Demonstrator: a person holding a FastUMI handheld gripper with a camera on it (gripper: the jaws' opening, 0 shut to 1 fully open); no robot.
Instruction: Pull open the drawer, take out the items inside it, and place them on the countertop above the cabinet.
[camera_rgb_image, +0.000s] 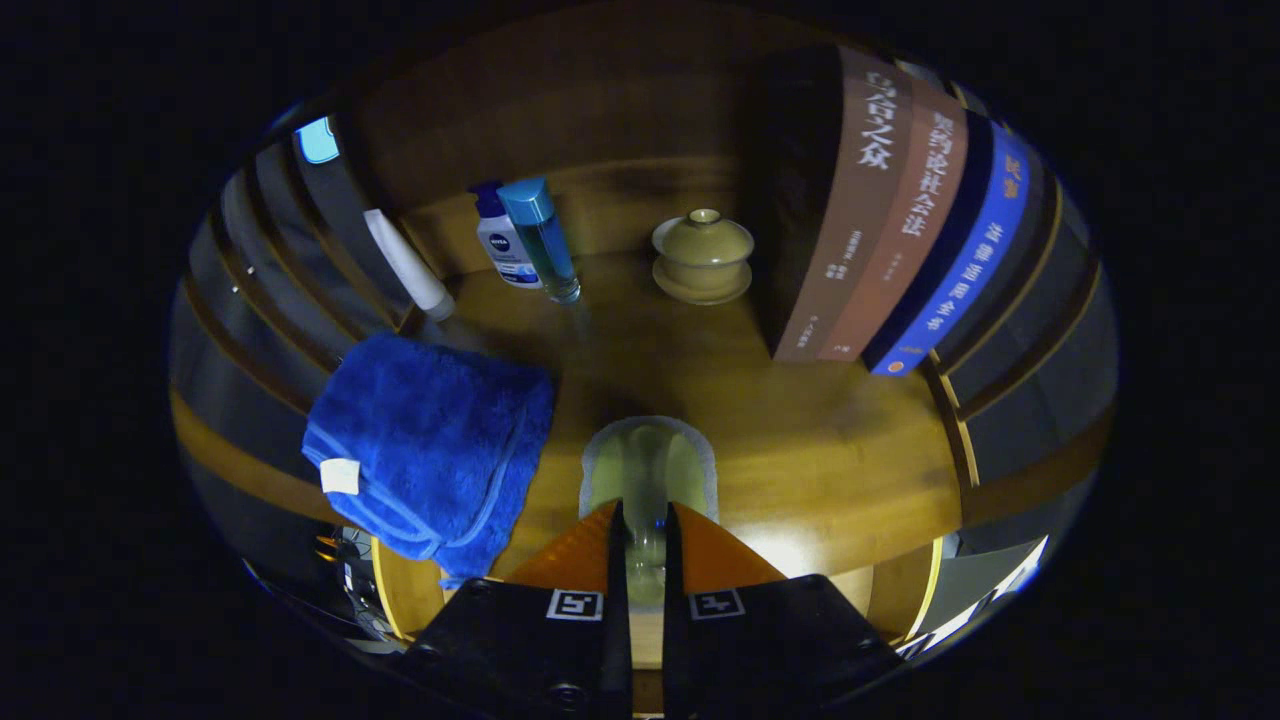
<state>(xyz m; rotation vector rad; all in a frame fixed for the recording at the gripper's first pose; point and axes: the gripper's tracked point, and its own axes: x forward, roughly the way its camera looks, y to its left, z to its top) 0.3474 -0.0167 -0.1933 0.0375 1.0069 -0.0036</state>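
Gripper (640, 520) is clamped on a pale green translucent object (646, 470), glass or plastic by the look; hard to say what it is. Both fingers press its narrow lower part, and its wider rounded end sticks out just ahead of the tips. Long axis runs straight along the fingers, pointing far.

It hangs over the wooden countertop (800, 440), near edge, roughly centre. Can't tell if it's touching the surface or just above it.

Key relation: bare wood lies directly under and ahead of the held piece. The folded blue terry towel (430, 440) sits close on the left. The lidded olive ceramic tea bowl on a saucer (702, 257) is far and slightly right, and the row of upright books (880, 220) far right.

My read: the next move is a straight set-down here, and a release shouldn't hit anything. Avoid drifting left onto the towel.
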